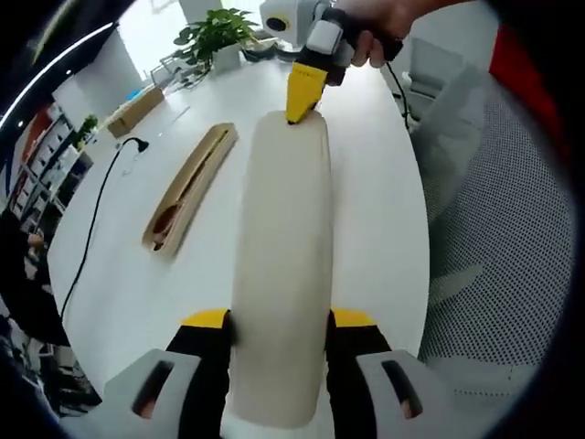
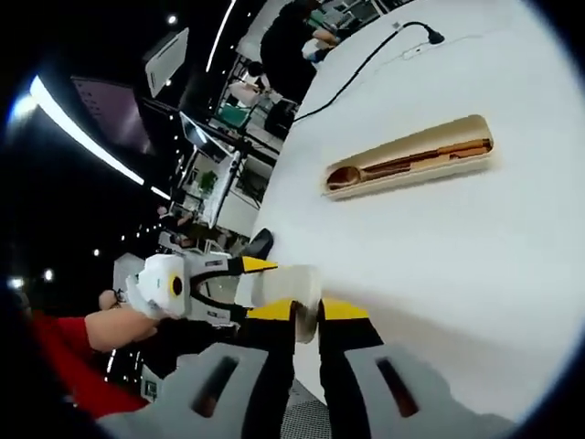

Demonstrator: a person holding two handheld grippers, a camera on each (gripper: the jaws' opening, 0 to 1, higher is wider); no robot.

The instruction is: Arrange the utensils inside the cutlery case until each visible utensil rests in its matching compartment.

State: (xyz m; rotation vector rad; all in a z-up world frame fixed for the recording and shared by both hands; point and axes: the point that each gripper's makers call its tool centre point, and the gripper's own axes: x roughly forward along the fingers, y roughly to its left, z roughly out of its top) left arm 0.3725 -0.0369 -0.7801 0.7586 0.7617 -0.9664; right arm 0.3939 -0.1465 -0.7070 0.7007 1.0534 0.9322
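My L claw (image 1: 274, 329) & R claw (image 2: 306, 315) each grip an end of the lid (image 1: 281, 265); open case (image 2: 411, 157) w/ utensils lies apart on the surface (image 2: 475, 265).

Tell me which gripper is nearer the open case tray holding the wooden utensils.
Hard to call: both grippers hold the cream lid, off the tray. The left gripper clamps one end, the right gripper the other; the tray lies alongside, apart from both.

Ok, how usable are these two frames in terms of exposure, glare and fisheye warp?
Left gripper view: evenly bright, the table nearly washed out to white, and the lid bulges from the fisheye. Right gripper view: heavily rolled, the room behind dark with streaky ceiling lights, while the open case with its wooden spoon stays sharp.
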